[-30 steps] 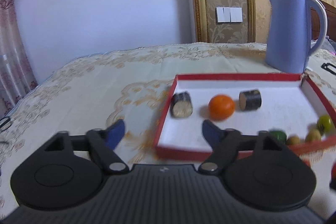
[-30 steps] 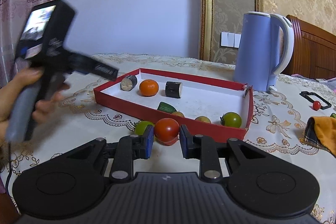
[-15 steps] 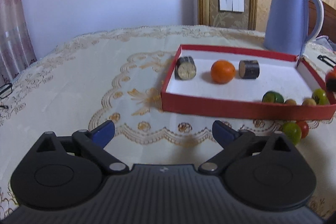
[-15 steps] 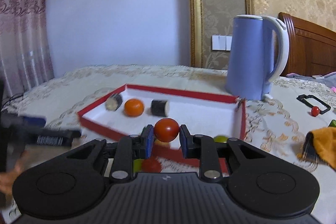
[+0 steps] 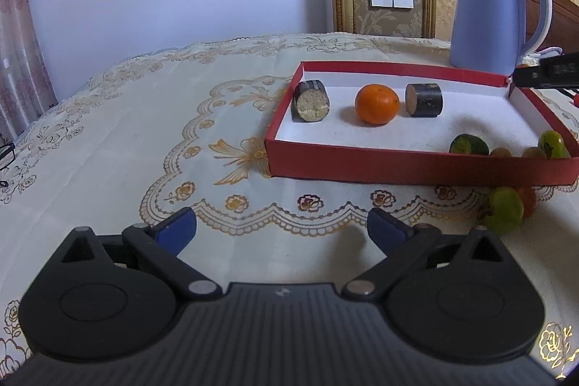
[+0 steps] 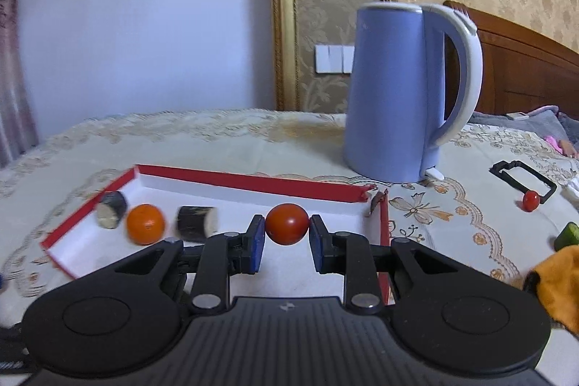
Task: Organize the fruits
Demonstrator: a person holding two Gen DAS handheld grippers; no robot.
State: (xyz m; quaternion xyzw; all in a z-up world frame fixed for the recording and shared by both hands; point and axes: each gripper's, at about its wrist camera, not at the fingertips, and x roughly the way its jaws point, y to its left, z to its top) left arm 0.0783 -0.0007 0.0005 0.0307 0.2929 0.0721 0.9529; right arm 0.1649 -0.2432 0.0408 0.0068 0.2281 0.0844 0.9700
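A red tray (image 5: 398, 167) with a white floor lies on the tablecloth. It holds an orange (image 5: 377, 104), two dark cut cylinders (image 5: 311, 101), and small green and yellowish fruits (image 5: 468, 145) at its near right. My right gripper (image 6: 286, 234) is shut on a red tomato (image 6: 287, 224), held above the tray (image 6: 253, 183). My left gripper (image 5: 282, 229) stands wide open over bare cloth in front of the tray, nothing between its fingers. A green fruit (image 5: 504, 209) and a red one lie outside the tray's near right corner.
A blue kettle (image 6: 398, 89) stands behind the tray's far right corner. To the right lie a small red ball (image 6: 531, 200), a black clip (image 6: 523, 178) and an orange cloth (image 6: 557, 274). A black bar, part of the other tool (image 5: 546, 71), crosses the left view's right edge.
My right gripper carried the tomato up from the cloth and forward over the tray. My left gripper drew back from the tray and its jaws spread wider.
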